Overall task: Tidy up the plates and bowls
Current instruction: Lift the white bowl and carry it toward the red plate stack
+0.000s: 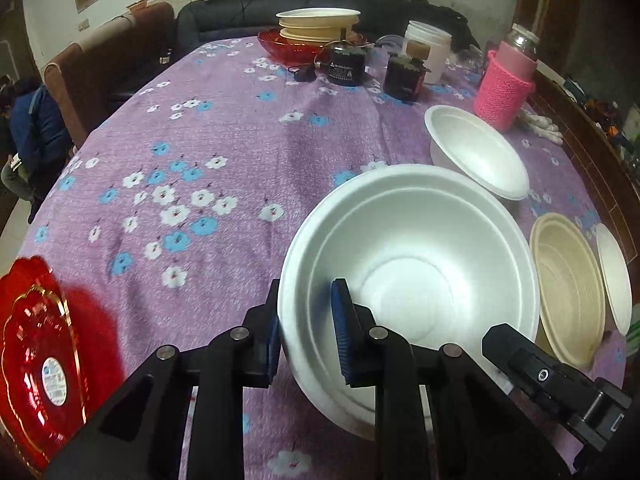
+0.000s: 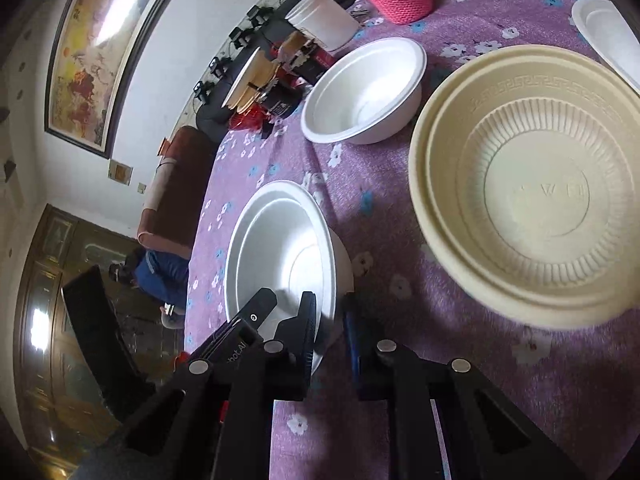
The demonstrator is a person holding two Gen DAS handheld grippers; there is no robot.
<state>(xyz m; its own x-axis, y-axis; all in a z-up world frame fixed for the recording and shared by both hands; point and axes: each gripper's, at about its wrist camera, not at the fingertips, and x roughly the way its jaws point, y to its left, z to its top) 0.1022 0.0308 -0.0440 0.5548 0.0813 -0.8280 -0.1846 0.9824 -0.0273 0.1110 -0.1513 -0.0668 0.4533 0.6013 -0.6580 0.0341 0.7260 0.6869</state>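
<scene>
My left gripper (image 1: 306,326) is shut on the near rim of a large white foam bowl (image 1: 420,248), one finger inside and one outside. My right gripper (image 2: 330,332) grips the same bowl (image 2: 280,252) at its right rim, one finger inside and one outside; its black body shows in the left wrist view (image 1: 552,380). A second white bowl (image 1: 476,152) (image 2: 368,88) stands farther back. A cream ribbed bowl (image 1: 568,288) (image 2: 532,184) sits to the right, with a white plate (image 1: 614,276) (image 2: 608,36) beyond it. A red glass plate (image 1: 36,360) lies at the near left.
A purple flowered cloth (image 1: 224,152) covers the table. At the far end stand a stack of cream and white plates on a red dish (image 1: 316,28), black boxes (image 1: 346,66), a white tub (image 1: 426,50) and a bottle in a pink knitted sleeve (image 1: 506,88). A person sits at left (image 1: 28,120).
</scene>
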